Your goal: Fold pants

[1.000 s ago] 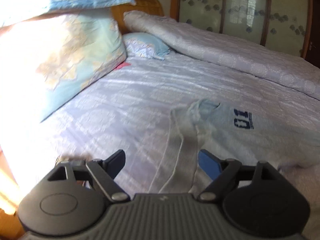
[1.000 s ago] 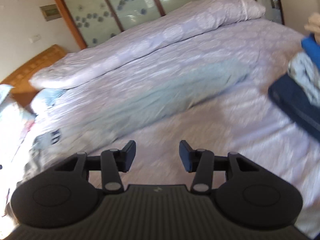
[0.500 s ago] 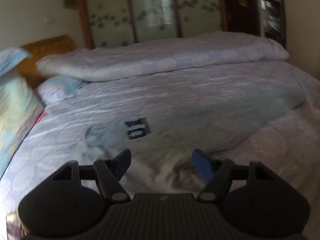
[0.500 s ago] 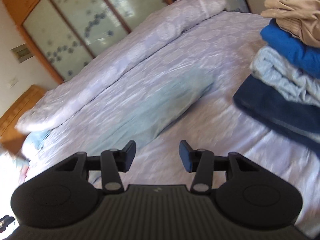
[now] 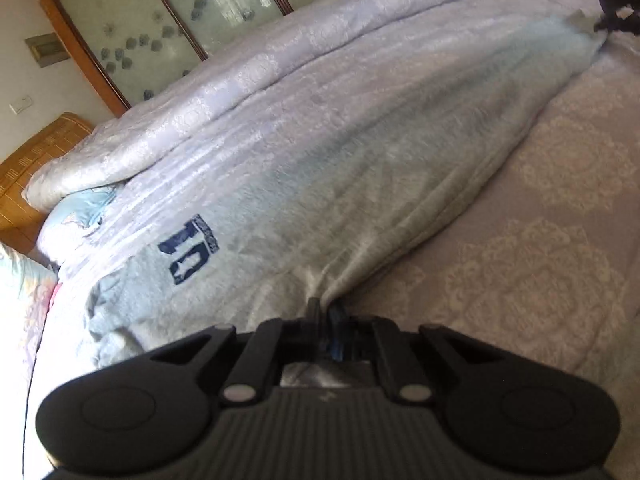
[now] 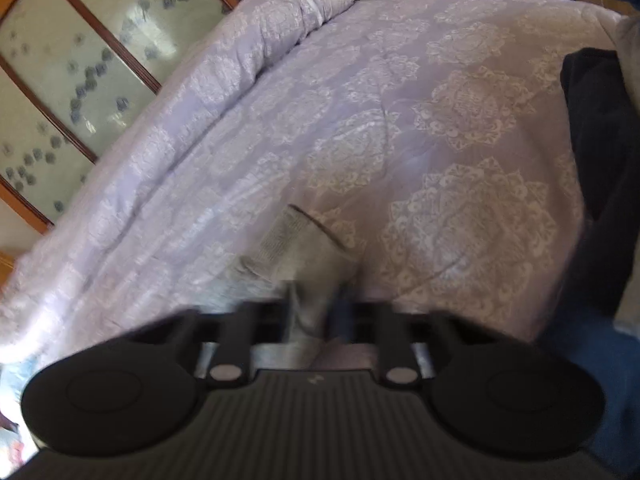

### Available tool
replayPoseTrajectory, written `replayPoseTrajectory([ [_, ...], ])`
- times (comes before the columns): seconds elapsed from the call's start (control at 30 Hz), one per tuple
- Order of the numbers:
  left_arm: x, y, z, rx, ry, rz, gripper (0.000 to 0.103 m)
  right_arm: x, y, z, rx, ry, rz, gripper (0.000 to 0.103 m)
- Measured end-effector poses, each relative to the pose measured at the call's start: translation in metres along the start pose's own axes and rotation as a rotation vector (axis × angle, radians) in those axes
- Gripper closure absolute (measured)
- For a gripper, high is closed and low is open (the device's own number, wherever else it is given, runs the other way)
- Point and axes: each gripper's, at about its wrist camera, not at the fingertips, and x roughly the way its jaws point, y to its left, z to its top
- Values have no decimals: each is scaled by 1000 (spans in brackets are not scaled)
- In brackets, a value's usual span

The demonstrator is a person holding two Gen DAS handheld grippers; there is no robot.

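Observation:
Light grey sweatpants [image 5: 360, 184] with a navy "01" print [image 5: 190, 252] lie stretched across the lilac bed. My left gripper [image 5: 325, 312] is shut on the pants' near edge close to the waist end. My right gripper [image 6: 316, 312] is shut on the ribbed leg cuff [image 6: 296, 248] at the other end; it also shows as a dark shape at the far end in the left wrist view [image 5: 616, 12]. The cuff is blurred in the right wrist view.
A rolled lilac duvet [image 5: 280, 72] runs along the far side of the bed. A stack of folded dark and blue clothes [image 6: 596, 184] sits at the right. Pillows [image 5: 24, 292] and a wooden headboard [image 5: 32, 156] are at the left, wardrobe doors [image 5: 192, 4] behind.
Both grippers were open above the bed; now both have dropped down and closed on the pants, the left at the waist-side edge, the right at the leg cuff.

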Motion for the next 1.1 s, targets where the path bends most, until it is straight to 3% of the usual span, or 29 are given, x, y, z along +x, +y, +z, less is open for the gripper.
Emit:
replayPoseTrajectory([
  [0.27, -59, 50, -10, -74, -110, -13, 98, -71, 10, -2, -135, -128, 27, 96],
  [0.37, -70, 46, -24, -24, -119, -36, 98, -97, -2, -12, -149, -121, 18, 96],
  [0.43, -68, 31, -37, 41, -82, -66, 96, -103, -13, -25, -172, -106, -31, 96],
  [0.5, -60, 13, -51, 117, -22, -88, 86, -93, -21, -38, -222, -72, -132, 92],
  [0.57, -60, -3, -63, 195, -19, -32, 83, -82, -25, -49, -287, -3, -191, 81],
  [0.6, -64, -5, -65, 202, -24, -23, 83, -83, -24, -52, -311, -9, -210, 80],
  [0.7, -86, 13, -59, 84, -50, -70, 78, -110, -10, -57, -321, -106, -197, 78],
  [0.77, -98, 32, -56, -26, -68, -85, 77, -133, 6, -61, -357, -203, -149, 76],
  [0.83, -108, 53, -55, -164, -84, -131, 77, -142, 22, -66, -409, -218, -77, 76],
  [0.93, -103, 76, -51, -316, -77, -155, 77, -121, 45, -73, -463, -23, 103, 77],
  [1.1, -90, 92, -52, -468, -40, -165, 77, -44, 73, -93, -448, 192, 180, 77],
])
